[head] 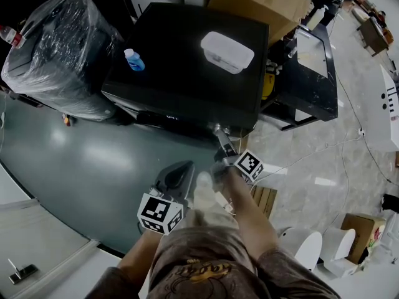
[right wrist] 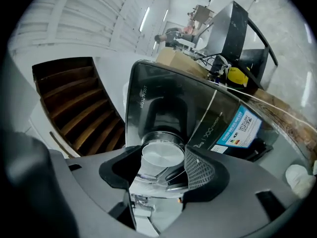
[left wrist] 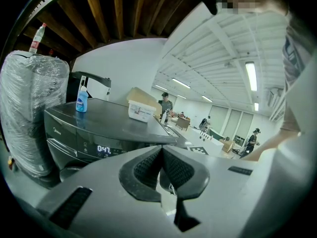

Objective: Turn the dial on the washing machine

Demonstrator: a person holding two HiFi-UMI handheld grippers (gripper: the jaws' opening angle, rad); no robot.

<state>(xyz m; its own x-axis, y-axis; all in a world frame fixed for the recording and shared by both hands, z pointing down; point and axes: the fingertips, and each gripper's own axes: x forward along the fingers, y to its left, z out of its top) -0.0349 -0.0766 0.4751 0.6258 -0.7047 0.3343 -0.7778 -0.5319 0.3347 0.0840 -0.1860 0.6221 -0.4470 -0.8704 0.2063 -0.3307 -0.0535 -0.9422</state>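
While my right tongs (right wrist: 161, 166) squeeze the dial (right wrist: 162, 155), I can see it well in the right gripper view. It is round and silver with a flat shiny face. It sits between the two jaws, and each jaw presses on one side of it. The dial sticks out of the dark front of the washing machine (head: 181, 67), near the machine's right corner. A blue sticker (right wrist: 239, 128) is on the front just beside it.

My left tongs (left wrist: 161, 163) are clenched tight with nothing in them. Their two dark pads (left wrist: 148, 166) touch each other. In the head view these tongs hang back from the machine, low down and near my body, beside the right ones.

On the front of the machine a little screen (left wrist: 103, 149) glows with the numbers 0:47. On top of the machine stands a blue bottle (head: 133, 60) near the left edge. A white box (head: 227, 52) lies on top too, farther right and well apart from the bottle.

Left of the machine is a big bundle (head: 59, 48) wrapped in clear plastic. Behind the machine I see a brown cardboard box (head: 262, 2). The floor (head: 87, 173) under me is grey and shiny.
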